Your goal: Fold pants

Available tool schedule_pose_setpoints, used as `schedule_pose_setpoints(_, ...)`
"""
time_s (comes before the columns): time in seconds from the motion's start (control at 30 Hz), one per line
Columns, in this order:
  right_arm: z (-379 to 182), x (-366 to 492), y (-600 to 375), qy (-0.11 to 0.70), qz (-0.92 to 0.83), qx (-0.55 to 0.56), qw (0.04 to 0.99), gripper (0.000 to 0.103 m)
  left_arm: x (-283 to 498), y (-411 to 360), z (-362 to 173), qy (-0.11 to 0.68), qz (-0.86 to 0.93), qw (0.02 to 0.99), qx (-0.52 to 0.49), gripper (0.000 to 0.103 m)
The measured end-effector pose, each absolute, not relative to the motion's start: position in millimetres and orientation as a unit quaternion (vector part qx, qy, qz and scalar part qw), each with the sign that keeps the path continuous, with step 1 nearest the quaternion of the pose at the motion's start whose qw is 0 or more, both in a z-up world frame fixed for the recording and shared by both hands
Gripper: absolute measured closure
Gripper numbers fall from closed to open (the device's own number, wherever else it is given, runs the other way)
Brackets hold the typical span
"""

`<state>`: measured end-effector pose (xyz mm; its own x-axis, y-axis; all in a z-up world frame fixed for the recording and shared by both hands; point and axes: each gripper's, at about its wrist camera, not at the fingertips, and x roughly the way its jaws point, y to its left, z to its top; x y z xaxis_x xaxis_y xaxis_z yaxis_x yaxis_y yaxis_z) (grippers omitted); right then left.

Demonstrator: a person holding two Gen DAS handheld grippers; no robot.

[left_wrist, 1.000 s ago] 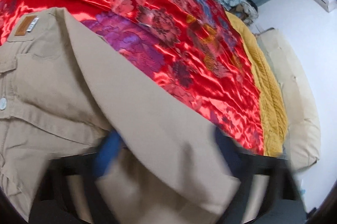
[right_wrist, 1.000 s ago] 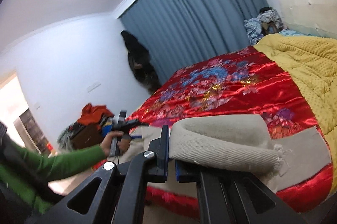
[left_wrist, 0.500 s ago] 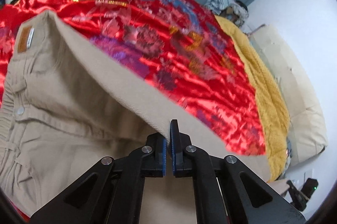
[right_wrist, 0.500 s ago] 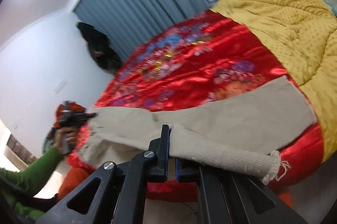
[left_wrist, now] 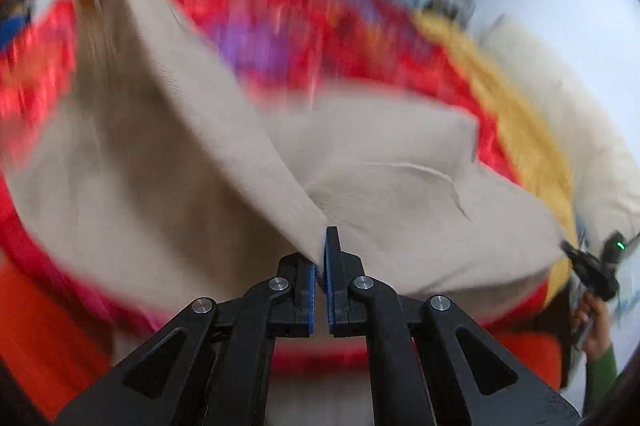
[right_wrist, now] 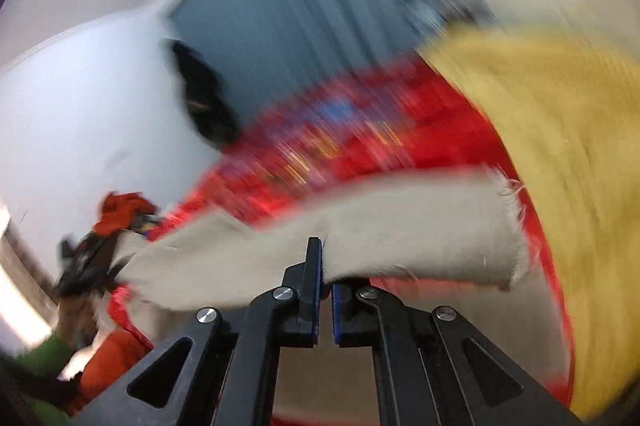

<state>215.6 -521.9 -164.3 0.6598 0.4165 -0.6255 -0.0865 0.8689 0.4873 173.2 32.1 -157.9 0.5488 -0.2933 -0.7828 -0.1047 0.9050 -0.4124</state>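
Your left gripper (left_wrist: pixel 322 258) clamped on beige twill pants (left_wrist: pixel 168 161), right gripper (right_wrist: pixel 326 266) clamped on frayed hem (right_wrist: pixel 508 226), glossy red quilt (left_wrist: pixel 320 37) beneath, knobbly yellow blanket (right_wrist: pixel 560 145) beside.

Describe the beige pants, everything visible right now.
The pants are beige, a woven twill-looking cloth, partly lifted off the red satin bedspread. The left gripper is shut on a fold of cloth that rises as a taut ridge towards the waistband at upper left. The right gripper is shut on a leg near its frayed hem, which sticks out to the right. Motion blur hides finer detail.
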Motion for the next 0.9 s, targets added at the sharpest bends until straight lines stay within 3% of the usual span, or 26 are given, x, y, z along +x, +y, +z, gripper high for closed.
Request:
schedule_pose_setpoints(0.03, -206.7, 213.5, -535.6, 0.439, 0.106, 0.237, 0.860, 0.098, 171.7, 28.0, -167.9, 0.481, -0.054, 0.848, -0.215, 0.101)
schedule_pose_setpoints(0.13, -257.3, 209.4, -551.5, 0.501, 0.068, 0.272, 0.819, 0.098, 174.9, 15.0, -170.6, 0.483, -0.050, 0.854, -0.187, 0.101)
schedule_pose_setpoints(0.23, -241.4, 210.0, -557.4, 0.474, 0.070, 0.267, 0.836, 0.094, 181.2, 12.9, -166.2, 0.480, -0.052, 0.858, -0.175, 0.101)
schedule_pose_setpoints(0.3, -234.7, 213.0, -560.5, 0.469, 0.065, 0.266, 0.840, 0.076, 182.1, 12.4, -167.9, 0.481, -0.050, 0.856, -0.179, 0.101)
schedule_pose_setpoints(0.33, -237.4, 211.8, -562.3, 0.468, 0.064, 0.275, 0.837, 0.053, 180.8, 9.7, -168.9, 0.482, -0.049, 0.856, -0.178, 0.101)
schedule_pose_setpoints(0.37, -240.7, 212.6, -570.4, 0.461, 0.059, 0.299, 0.833, 0.037, 181.5, 9.1, -170.5, 0.483, -0.048, 0.857, -0.171, 0.101)
schedule_pose_setpoints(0.43, -251.9, 209.3, -586.2, 0.449, 0.043, 0.344, 0.824, 0.037, 178.9, 7.0, -171.5, 0.483, -0.046, 0.859, -0.162, 0.101)
schedule_pose_setpoints(0.47, -254.7, 204.0, -588.1, 0.447, 0.037, 0.364, 0.817, 0.050, 173.6, 3.2, -169.3, 0.482, -0.046, 0.860, -0.159, 0.101)
schedule_pose_setpoints(0.5, -259.3, 203.3, -597.5, 0.443, 0.030, 0.389, 0.807, 0.070, 172.2, 2.7, -167.6, 0.481, -0.044, 0.861, -0.158, 0.101)
schedule_pose_setpoints(0.53, -262.6, 207.0, -603.0, 0.444, 0.021, 0.405, 0.799, 0.099, 169.7, 1.9, -164.9, 0.479, -0.045, 0.862, -0.159, 0.101)
schedule_pose_setpoints(0.6, -254.5, 209.2, -608.3, 0.437, 0.013, 0.386, 0.812, 0.099, 163.3, -7.4, -152.3, 0.464, -0.055, 0.872, -0.148, 0.101)
schedule_pose_setpoints(0.7, -212.4, 208.6, -598.9, 0.402, -0.005, 0.267, 0.876, 0.099, 159.6, -23.6, -152.9, 0.468, -0.063, 0.873, -0.120, 0.100)
schedule_pose_setpoints(0.83, -251.2, 219.4, -615.8, 0.492, -0.058, 0.258, 0.830, 0.099, 162.0, -30.6, -182.9, 0.509, -0.054, 0.852, -0.111, 0.100)
schedule_pose_setpoints(0.9, -259.6, 221.6, -615.7, 0.494, -0.062, 0.257, 0.829, 0.099, 159.8, -30.6, -182.8, 0.508, -0.055, 0.853, -0.108, 0.100)
